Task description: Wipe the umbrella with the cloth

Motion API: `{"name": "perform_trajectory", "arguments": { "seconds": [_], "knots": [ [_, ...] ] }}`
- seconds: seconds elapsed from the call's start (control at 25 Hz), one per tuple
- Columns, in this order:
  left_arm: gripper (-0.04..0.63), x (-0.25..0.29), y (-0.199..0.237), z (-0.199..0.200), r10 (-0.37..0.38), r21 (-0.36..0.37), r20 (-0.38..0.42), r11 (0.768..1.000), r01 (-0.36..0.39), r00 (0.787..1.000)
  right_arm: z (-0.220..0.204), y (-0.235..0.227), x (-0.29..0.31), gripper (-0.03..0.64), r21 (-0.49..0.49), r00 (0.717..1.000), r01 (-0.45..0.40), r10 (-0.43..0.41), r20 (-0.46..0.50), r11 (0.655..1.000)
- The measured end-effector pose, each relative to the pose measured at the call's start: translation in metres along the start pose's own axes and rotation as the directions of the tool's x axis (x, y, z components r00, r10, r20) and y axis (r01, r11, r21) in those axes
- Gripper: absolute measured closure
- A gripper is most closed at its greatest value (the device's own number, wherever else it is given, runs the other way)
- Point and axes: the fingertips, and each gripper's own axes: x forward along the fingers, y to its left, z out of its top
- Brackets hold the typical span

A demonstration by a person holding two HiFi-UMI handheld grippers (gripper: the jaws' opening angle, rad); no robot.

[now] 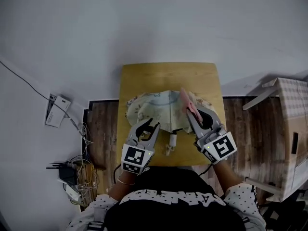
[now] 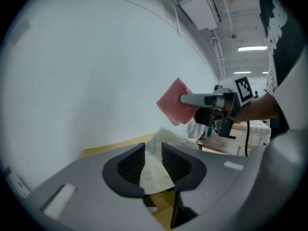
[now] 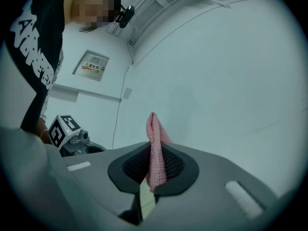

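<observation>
A folded umbrella of cream patterned fabric lies across the wooden table, its pale handle pointing toward me. My left gripper hovers at the umbrella's near left edge with its jaws apart; the fabric shows through the gap in my left gripper, and the pads do not press on it. My right gripper is lifted over the umbrella's right side, shut on a pink cloth. The cloth stands up between the right gripper's pads and also shows as a pink cloth in the left gripper view.
The table stands against a white wall. On the floor at left lie a white box and a tangle of cables and devices. A large box with wooden slats stands at right.
</observation>
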Motion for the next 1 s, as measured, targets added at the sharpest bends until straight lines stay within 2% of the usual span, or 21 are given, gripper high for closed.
{"name": "perform_trajectory", "arguments": {
  "seconds": [0.16, 0.28, 0.44, 0.6, 0.84, 1.0],
  "knots": [
    [0.469, -0.021, 0.052, -0.02, 0.126, -0.051, -0.052, 0.99, -0.129, 0.991, -0.011, 0.015, 0.02, 0.584, 0.005, 0.999, -0.038, 0.038, -0.037, 0.999],
    [0.462, -0.025, 0.074, -0.039, 0.161, -0.077, -0.103, 0.982, -0.169, 0.982, -0.023, 0.023, 0.034, 0.584, 0.006, 0.995, -0.06, 0.061, -0.079, 0.998],
    [0.463, -0.014, 0.076, -0.063, 0.139, -0.137, -0.164, 0.977, -0.162, 0.977, -0.035, 0.03, 0.052, 0.584, 0.009, 0.989, -0.079, 0.079, -0.122, 0.997],
    [0.588, -0.006, 0.077, -0.075, 0.118, -0.152, -0.193, 0.977, -0.148, 0.974, -0.051, 0.034, 0.067, 0.584, 0.011, 0.981, -0.1, 0.101, -0.168, 0.995],
    [0.593, -0.011, 0.076, -0.064, 0.081, -0.202, -0.155, 0.973, -0.112, 0.985, -0.068, 0.028, 0.088, 0.584, -0.019, 0.971, -0.107, 0.1, -0.218, 0.994],
    [0.593, -0.017, 0.074, -0.058, 0.087, -0.211, -0.144, 0.971, -0.117, 0.986, -0.081, 0.033, 0.105, 0.584, -0.026, 0.957, -0.152, 0.14, -0.256, 0.988]
  ]
}}
